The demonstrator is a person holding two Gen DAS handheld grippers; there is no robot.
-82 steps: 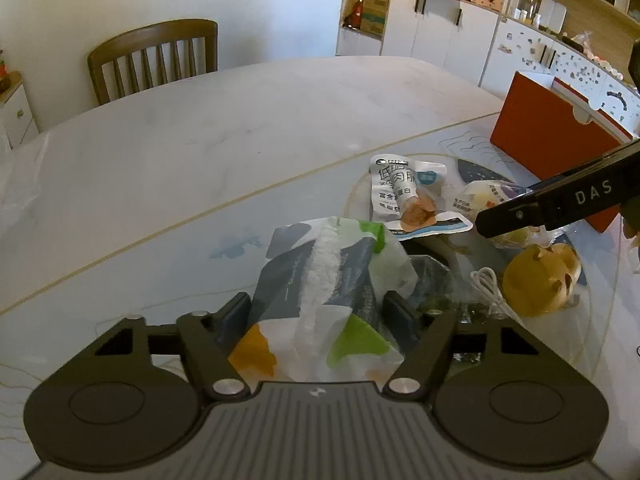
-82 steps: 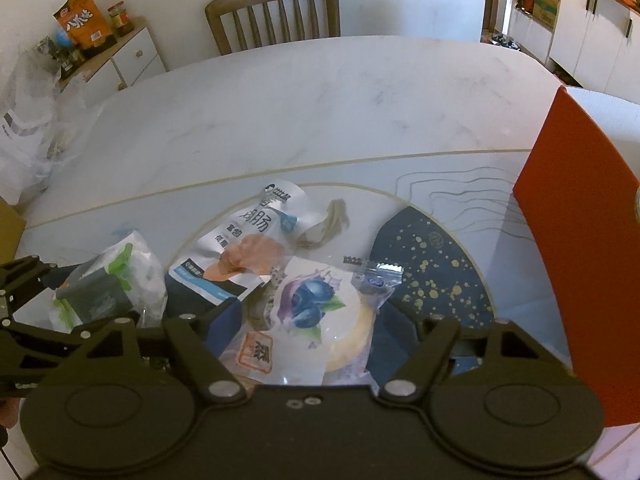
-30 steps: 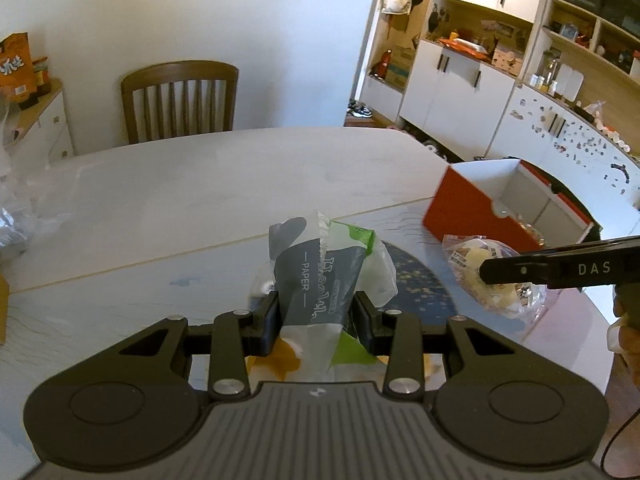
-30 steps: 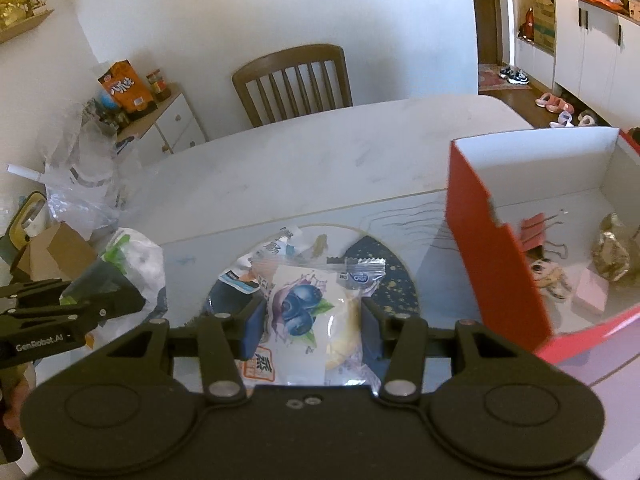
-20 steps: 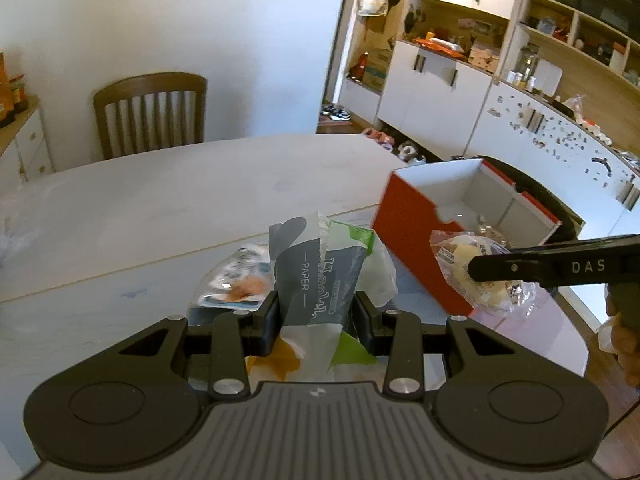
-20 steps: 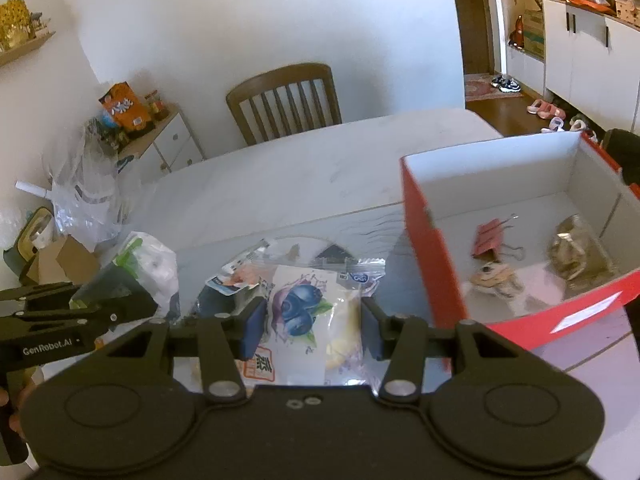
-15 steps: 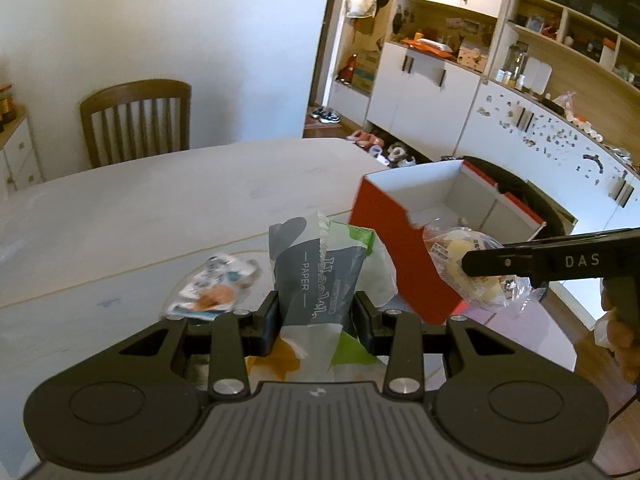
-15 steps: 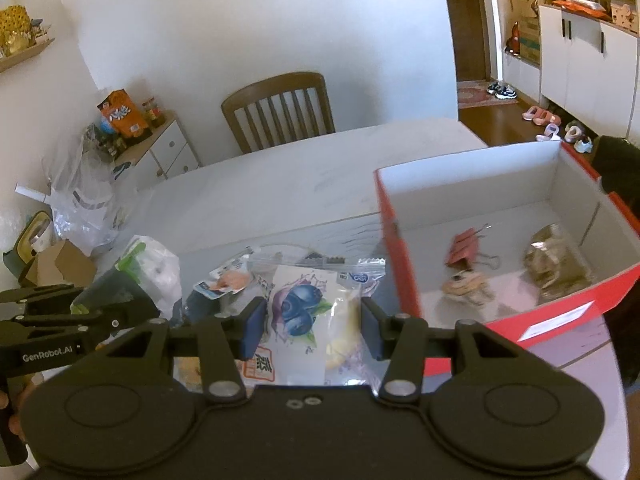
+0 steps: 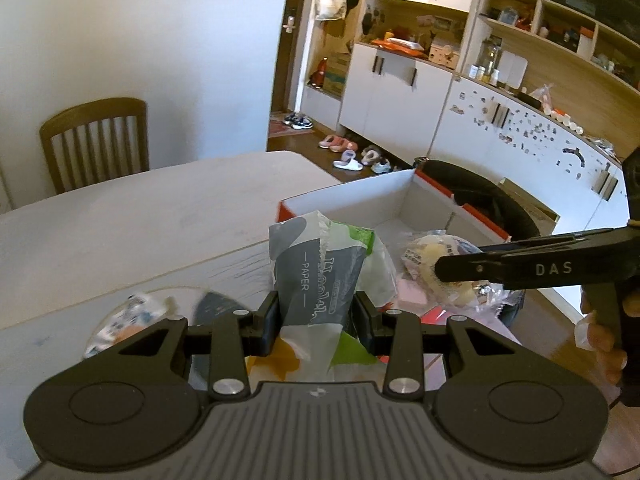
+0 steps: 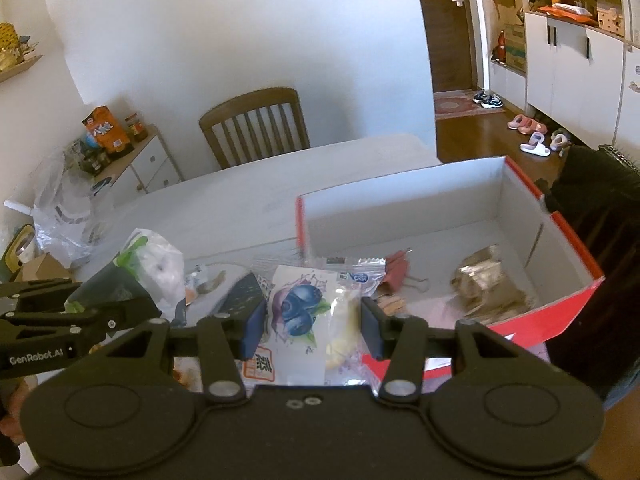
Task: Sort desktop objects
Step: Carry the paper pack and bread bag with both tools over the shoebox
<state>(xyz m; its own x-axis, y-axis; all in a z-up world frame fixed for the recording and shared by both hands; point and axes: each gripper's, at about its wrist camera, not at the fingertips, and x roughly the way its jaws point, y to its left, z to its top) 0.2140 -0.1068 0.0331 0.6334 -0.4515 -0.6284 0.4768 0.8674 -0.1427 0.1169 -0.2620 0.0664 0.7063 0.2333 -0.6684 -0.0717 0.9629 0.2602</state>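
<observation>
Inside the red cardboard box with white inner walls (image 10: 400, 204), at about two o'clock in the right wrist view, three things already lie on the floor: a pink binder clip (image 10: 398, 266), a crumpled brownish wrapper (image 10: 486, 280) and a small pale item beside the clip (too blurred to name). So part of the sorting looks done.

Two more pieces are in the air. The left gripper (image 9: 316, 312) is clamped on a soft white tissue pack printed in grey, green and orange (image 9: 320, 276), which stands upright between the pads with the word PAPER on its grey panel. The right gripper (image 10: 314, 328) squeezes a clear plastic snack bag with a blueberry picture and a yellowish cake inside (image 10: 308, 312); the bag hangs just short of the box's near red wall, at twelve o'clock from the jaws.

Left on the pale marble-look table (image 9: 140, 216), at nine o'clock from the left gripper, lies at least one white and orange food sachet (image 9: 124, 320) on a dark speckled patch of the tabletop. I judge both held items still need dropping in.
</observation>
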